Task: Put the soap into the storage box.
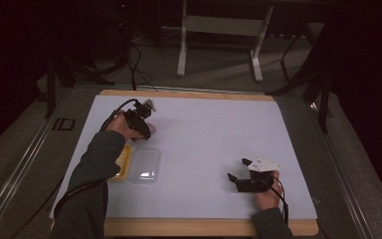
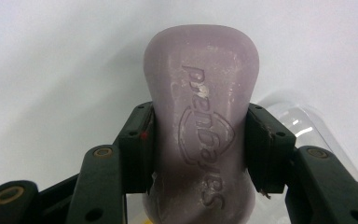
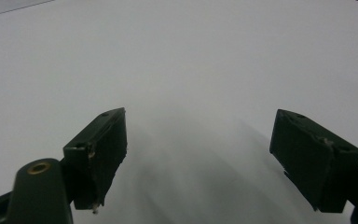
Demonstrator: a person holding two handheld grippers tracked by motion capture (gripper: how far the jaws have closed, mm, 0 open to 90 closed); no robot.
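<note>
White table sheet (image 1: 204, 139). Left gripper (image 2: 200, 135) clamped a lilac soap bar (image 2: 200, 93), lifted near the clear soap case (image 1: 145, 167). Right gripper (image 3: 200, 154) idle, jaws apart. Next, likely: lower soap squarely into the case.

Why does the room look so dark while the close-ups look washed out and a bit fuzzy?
High view: only the white table is lit, the surroundings fall into darkness. Left gripper view: the purple soap bar is sharp, with glare on the clear lid behind it. Right gripper view: the right tool casts soft, blurred shadows.
</note>
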